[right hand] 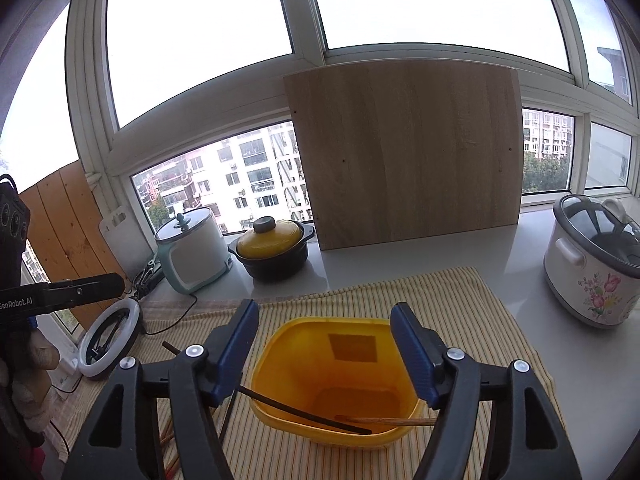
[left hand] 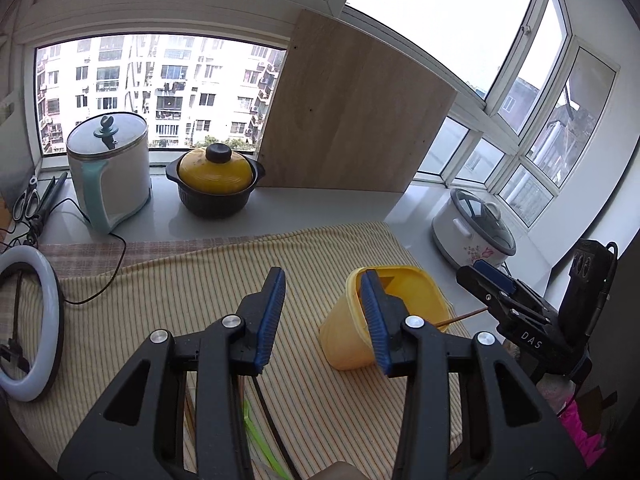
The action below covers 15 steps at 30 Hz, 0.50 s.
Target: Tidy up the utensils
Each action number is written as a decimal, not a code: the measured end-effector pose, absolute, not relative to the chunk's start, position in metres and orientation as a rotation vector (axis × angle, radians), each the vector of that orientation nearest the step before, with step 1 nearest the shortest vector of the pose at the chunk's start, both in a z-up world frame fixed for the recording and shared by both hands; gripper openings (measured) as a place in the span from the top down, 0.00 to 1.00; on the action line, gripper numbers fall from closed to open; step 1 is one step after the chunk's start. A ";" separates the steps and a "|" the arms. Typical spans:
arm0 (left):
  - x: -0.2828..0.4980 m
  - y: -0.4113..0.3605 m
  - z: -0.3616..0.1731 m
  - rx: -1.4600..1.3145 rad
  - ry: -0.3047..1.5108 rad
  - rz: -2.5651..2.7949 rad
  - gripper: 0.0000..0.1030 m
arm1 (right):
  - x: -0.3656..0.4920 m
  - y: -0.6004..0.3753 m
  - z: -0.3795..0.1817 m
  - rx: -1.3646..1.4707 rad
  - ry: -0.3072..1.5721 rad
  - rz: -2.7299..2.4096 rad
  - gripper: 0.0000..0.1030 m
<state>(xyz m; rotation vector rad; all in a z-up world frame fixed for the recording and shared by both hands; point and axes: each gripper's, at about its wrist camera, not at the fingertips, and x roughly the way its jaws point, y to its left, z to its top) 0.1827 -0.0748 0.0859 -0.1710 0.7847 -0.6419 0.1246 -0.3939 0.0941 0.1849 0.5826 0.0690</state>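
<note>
A yellow plastic container (right hand: 336, 380) stands on the striped cloth (right hand: 460, 300), just beyond my open right gripper (right hand: 324, 350). A dark chopstick (right hand: 304, 412) and a brown wooden chopstick (right hand: 390, 421) lean across its near rim, tips inside. In the left wrist view the container (left hand: 352, 332) sits right of centre, partly behind one finger of my open, empty left gripper (left hand: 326, 316). A brown stick end (left hand: 464, 316) pokes out to its right. More utensils lie under the left gripper: a green one (left hand: 252, 432), a dark one (left hand: 272, 420) and wooden ones (left hand: 190, 412). The right gripper (left hand: 516, 312) shows at right.
On the white counter behind stand a white kettle (left hand: 110, 168), a yellow-lidded black pot (left hand: 216, 180), a leaning wooden board (left hand: 352, 120) and a floral rice cooker (left hand: 476, 232). A ring light (left hand: 28, 320) and its cable lie at the left, scissors (left hand: 28, 198) beyond.
</note>
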 end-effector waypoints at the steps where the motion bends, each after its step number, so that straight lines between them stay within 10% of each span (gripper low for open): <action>1: 0.182 -0.070 0.086 -0.171 0.782 -0.638 0.62 | 0.122 -0.392 0.096 0.186 0.579 0.077 0.31; 15: 0.177 0.009 0.012 -0.108 0.909 -0.420 0.62 | 0.083 -0.318 0.092 0.029 0.618 0.281 0.19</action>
